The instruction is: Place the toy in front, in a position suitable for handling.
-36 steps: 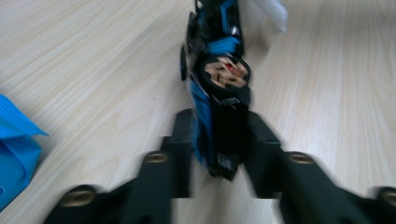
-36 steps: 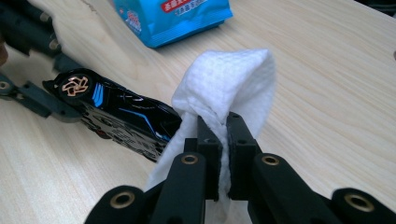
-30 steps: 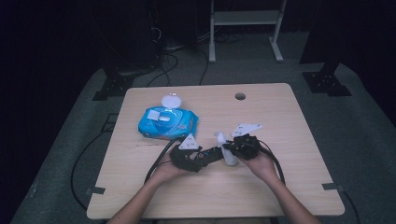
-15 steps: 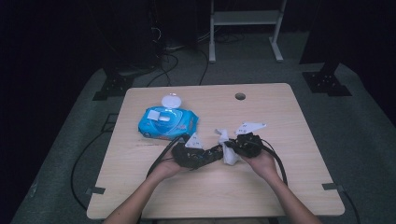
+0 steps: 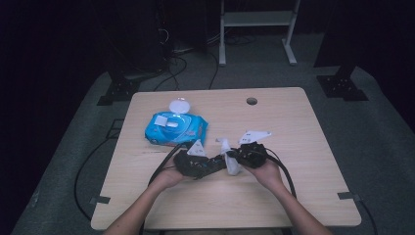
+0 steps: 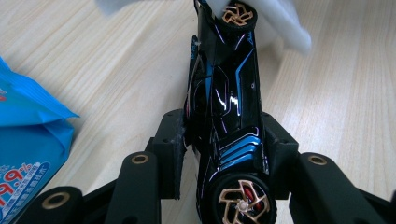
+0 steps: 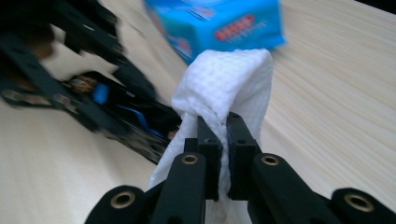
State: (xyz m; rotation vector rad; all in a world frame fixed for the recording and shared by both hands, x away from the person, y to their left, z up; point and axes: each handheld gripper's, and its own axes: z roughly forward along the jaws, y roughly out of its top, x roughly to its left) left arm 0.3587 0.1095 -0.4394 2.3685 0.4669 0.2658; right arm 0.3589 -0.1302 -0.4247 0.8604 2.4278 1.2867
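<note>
White wipe (image 7: 224, 88) pinched betw. fingers (image 7: 208, 154), toy car (image 7: 126, 121) beside.

A black toy car (image 6: 227, 107) with blue stripes and bronze wheels, a white wipe (image 7: 224, 86), a blue pack (image 5: 174, 129).

You have the wipes pack (image 5: 174, 129) on the table (image 5: 303, 127) behind your left gripper (image 5: 195, 164). The toy car (image 6: 226, 116) sits between its jaws, the wipe (image 7: 224, 88) at its far end, your right gripper (image 5: 247, 155) just right of it.
</note>
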